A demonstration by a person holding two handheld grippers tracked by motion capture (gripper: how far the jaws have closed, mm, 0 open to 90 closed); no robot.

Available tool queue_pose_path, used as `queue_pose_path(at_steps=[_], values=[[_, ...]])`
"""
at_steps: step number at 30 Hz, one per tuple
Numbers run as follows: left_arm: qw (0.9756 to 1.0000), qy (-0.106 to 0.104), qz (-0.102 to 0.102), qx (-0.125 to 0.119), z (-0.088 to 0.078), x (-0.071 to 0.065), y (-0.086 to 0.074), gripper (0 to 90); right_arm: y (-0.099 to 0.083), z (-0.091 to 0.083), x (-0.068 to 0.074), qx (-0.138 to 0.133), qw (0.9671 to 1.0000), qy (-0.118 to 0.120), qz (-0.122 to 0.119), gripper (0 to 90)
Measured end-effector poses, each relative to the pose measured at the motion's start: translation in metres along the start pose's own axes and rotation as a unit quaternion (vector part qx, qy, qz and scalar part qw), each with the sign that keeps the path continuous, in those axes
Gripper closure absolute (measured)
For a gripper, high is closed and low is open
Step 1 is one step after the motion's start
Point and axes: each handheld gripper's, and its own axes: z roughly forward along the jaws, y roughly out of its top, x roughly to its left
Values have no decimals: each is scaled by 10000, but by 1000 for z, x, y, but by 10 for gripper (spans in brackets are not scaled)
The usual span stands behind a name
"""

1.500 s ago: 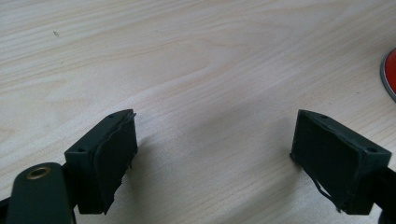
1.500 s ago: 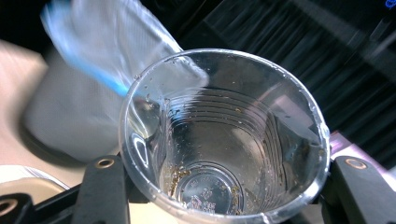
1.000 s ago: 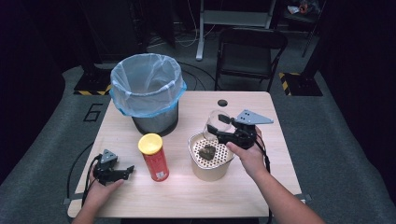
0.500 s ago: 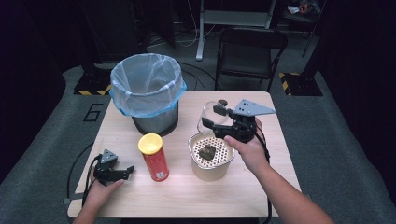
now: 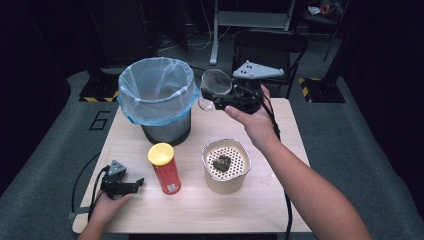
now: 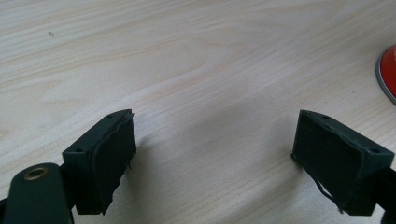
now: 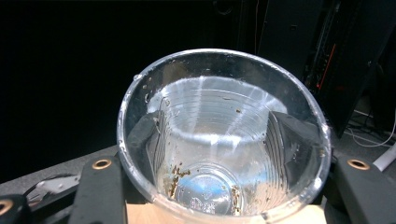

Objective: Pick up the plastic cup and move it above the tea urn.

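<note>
A clear plastic cup [image 5: 215, 84] hangs in the air just right of the bin [image 5: 156, 95], with my right gripper [image 5: 212, 98] shut on its sides. In the right gripper view the cup [image 7: 224, 140] is held between the two black jaws, its mouth facing the camera, with brown specks stuck near its bottom. My left gripper [image 5: 134, 184] rests on the table's front left, open. In its own view the left gripper [image 6: 212, 154] has only bare wood between its fingers [image 6: 112, 158].
The bin with a pale blue liner stands at the table's back left. A red can with a yellow lid [image 5: 165, 167] stands in front of it; its edge [image 6: 390, 70] shows beside my left gripper. A white container with a perforated insert [image 5: 226, 167] holds a dark lump.
My right hand has lifted the cup from just above the white container, up and back toward the bin. The left gripper has stayed put.
</note>
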Motion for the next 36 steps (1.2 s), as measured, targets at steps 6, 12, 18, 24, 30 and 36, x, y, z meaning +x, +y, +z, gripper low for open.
queue_pose_path(at_steps=[6,12,18,24,30,36], values=[[10000,12,5,-2,0,0,0,126,17,27,-6,109,9999,-99,22,376],[10000,-5,50,29,0,1,0,120,28,53,-2,203,9997,-112,-8,376],[10000,-7,59,50,0,1,1,118,41,75,-1,189,9996,-193,-36,374],[10000,-8,54,46,0,1,1,118,49,93,-2,171,9995,-272,62,374],[10000,-14,67,55,0,1,1,118,48,114,-2,294,9989,-347,70,371],[10000,-11,17,32,0,0,1,121,42,134,-3,441,9980,-427,131,361]])
